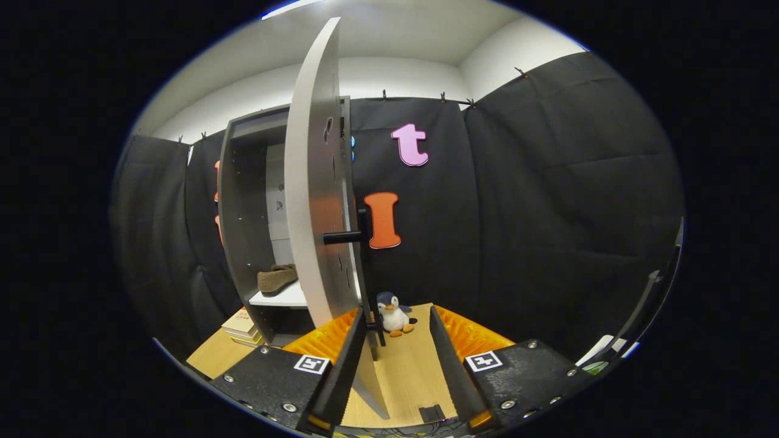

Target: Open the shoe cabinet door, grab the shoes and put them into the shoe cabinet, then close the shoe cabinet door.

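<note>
Cabinet door (316, 201) open, edge-on.
Gripper (398, 340) spread around door's lower edge; shoes (277, 278) on shelf (283, 298) inside.

No readable words, brands or numbers appear. The only signs are two square black-and-white coded markers (311, 364), one on each finger mount of the gripper (399, 359) in the lower middle; its fingers stand apart.

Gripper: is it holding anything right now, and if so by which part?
Nothing is held. The gripper is open; the lower edge of the open cabinet door stands between its fingers, close by the left one, without both pressing on it. The shoes already sit on the shelf.
</note>
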Available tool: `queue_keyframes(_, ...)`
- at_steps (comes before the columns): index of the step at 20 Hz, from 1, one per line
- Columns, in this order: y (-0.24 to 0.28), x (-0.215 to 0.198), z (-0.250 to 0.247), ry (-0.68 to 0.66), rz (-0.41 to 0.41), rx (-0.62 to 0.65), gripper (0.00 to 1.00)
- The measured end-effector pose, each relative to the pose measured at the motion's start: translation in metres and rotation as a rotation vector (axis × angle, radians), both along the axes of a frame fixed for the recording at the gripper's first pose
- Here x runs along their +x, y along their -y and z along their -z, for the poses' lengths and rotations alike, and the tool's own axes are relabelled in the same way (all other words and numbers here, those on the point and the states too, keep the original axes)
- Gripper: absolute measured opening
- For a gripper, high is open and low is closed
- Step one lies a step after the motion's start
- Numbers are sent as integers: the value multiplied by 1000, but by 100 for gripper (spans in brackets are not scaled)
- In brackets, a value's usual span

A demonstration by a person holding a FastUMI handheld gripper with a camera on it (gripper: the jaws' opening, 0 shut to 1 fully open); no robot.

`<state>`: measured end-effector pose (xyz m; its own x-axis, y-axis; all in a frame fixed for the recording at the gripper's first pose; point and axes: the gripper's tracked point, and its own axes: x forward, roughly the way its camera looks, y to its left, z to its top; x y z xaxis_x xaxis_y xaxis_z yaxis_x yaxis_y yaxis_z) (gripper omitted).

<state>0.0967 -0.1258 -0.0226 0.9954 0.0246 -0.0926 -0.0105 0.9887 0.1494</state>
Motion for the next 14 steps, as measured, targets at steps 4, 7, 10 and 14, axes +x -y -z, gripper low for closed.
queue_keyframes(4, -6, 6, -6, 11, -76, 4, 67)
queue_keyframes(7, -17, 8, -6, 18, -156, 20, 66)
queue_keyframes(10, -24, 9, -6, 27, -250, 36, 66)
queue_keyframes(14, -33, 9, -5, 32, -349, 55, 66)
